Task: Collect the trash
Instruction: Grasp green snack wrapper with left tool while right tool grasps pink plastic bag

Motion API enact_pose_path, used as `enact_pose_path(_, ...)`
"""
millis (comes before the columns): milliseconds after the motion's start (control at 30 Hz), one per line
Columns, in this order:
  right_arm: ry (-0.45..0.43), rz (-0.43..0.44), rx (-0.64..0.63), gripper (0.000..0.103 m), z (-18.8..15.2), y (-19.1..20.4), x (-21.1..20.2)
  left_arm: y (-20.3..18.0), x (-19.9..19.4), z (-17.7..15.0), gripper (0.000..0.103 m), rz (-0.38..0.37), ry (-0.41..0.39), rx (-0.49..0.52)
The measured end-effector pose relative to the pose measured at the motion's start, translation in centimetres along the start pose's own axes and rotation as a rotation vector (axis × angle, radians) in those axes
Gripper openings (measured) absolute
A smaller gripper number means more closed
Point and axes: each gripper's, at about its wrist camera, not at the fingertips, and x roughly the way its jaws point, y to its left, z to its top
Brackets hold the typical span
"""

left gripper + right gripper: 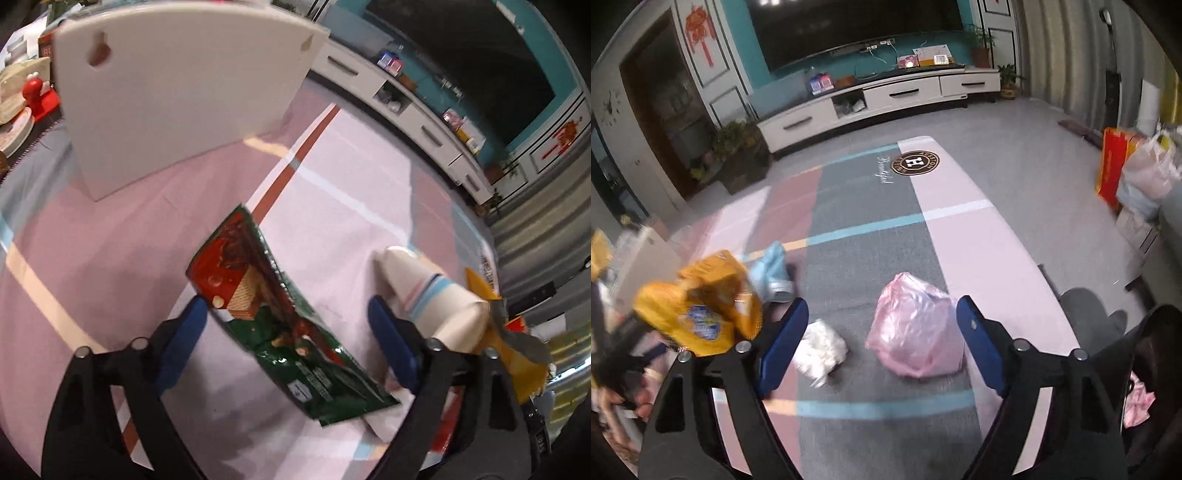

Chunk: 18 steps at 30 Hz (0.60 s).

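Note:
In the left wrist view my left gripper [286, 314] is open, its blue fingers wide apart over a green and red wafer wrapper [280, 314] lying on the pink mat [110, 240]. A white paper cup [432, 295] lies on its side by the right finger, with a yellow wrapper [480, 284] behind it. In the right wrist view my right gripper [882, 314] is open above a pink plastic bag [918, 325] and a crumpled white tissue [820, 347]. A yellow snack bag [701, 306] and a light blue crumpled piece [772, 266] lie to the left.
A white bin [177, 99] stands upright on the mat beyond the wrapper. A TV cabinet [886, 99] lines the far wall. Bags and a red box [1126, 173] sit at the right. Potted plants [735, 144] stand at the left.

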Motion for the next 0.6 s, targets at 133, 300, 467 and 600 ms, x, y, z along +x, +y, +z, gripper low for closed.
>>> enact_pose_path(133,0.006,-0.024,-0.016,0.074,-0.4,-0.1,1.4,-0.5,0.3,-0.4,0.064,0.021,-0.019,0.025)
enact_pose_path(300,-0.014,-0.081,-0.038,0.063,-0.7,-0.6,1.7,-0.4,-0.6,-1.4,0.038,0.037,-0.061,0.039)
enact_pose_path(467,0.022,-0.085,-0.02,0.056,-1.0,-1.7,2.8,-0.2,-2.5,-2.3,0.021,0.011,-0.083,0.04)
enact_pose_path(600,0.01,-0.099,-0.018,0.05,-1.3,-2.0,3.0,-0.2,-5.5,-3.6,0.019,-0.017,-0.126,0.053)
